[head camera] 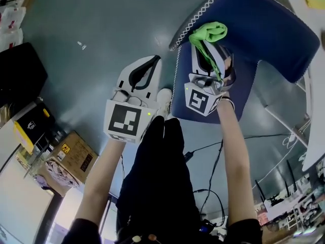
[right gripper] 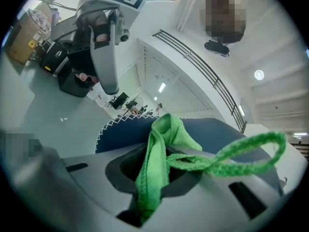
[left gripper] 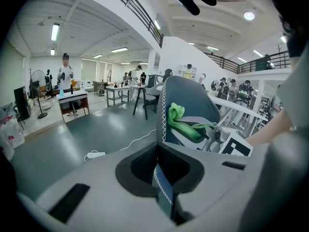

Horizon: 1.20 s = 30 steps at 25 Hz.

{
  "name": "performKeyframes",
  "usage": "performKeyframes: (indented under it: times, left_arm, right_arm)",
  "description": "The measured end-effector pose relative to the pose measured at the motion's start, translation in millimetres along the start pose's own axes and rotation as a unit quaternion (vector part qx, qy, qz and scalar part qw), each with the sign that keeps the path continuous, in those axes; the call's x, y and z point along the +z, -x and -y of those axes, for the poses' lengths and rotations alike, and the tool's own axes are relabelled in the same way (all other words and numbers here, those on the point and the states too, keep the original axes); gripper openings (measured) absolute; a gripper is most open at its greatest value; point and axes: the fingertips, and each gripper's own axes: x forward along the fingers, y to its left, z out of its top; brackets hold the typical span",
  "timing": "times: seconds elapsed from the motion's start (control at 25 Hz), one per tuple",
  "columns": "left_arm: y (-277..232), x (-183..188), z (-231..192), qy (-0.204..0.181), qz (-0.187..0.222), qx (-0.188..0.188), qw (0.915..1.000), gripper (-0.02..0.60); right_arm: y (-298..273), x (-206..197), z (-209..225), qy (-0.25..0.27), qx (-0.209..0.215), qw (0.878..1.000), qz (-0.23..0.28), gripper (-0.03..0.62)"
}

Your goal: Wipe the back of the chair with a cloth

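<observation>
At the far left of the head view a black case (head camera: 20, 70) and a cardboard box (head camera: 72, 159) stand on the grey-green floor (head camera: 101, 24). The left hand-held gripper (head camera: 152, 64) hovers over that floor, just beside the chair (head camera: 264, 29) but apart from it: a sliver of floor shows between its tips and the chair's white-stitched edge (head camera: 174, 70). In the left gripper view its jaws are drawn all but together and hold nothing. Only a thin slit is left between them, and a strip of that stitched edge shows through it. A white shoe (head camera: 163, 98) and a black trouser leg sit between the two grippers.

To the right, the right hand-held gripper (head camera: 210, 60) lies over the blue chair, inside the stitched edge. Its jaws are clamped on the green cloth (head camera: 209, 32). In the right gripper view the cloth runs down through the gap between the jaws, and its folded end rises past the tips. A thin green loop (right gripper: 251, 153) of it trails free to the right. In the head view the bunched end sits against the blue fabric near the curve of the edge. White chair legs (head camera: 284, 123) show at the lower right.
</observation>
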Motion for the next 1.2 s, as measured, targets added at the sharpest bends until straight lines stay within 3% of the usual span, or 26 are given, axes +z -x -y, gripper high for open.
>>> performKeyframes:
  times: [0.36, 0.84, 1.2]
  left_arm:
    - [7.8, -17.3, 3.8, 0.001, -0.005, -0.008, 1.0, 0.003]
    - [4.2, -31.9, 3.6, 0.009, -0.015, -0.015, 0.9997, 0.003]
    - [4.3, -38.5, -6.9, 0.008, -0.022, -0.016, 0.9996, 0.003]
  right_arm:
    - [18.8, -9.8, -33.4, 0.044, 0.023, 0.999, -0.017, 0.051]
    - [27.6, -46.3, -75.4, 0.051, 0.079, 0.994, -0.063, 0.052]
    - [30.4, -105.6, -129.2, 0.05, 0.178, 0.969, -0.164, 0.055]
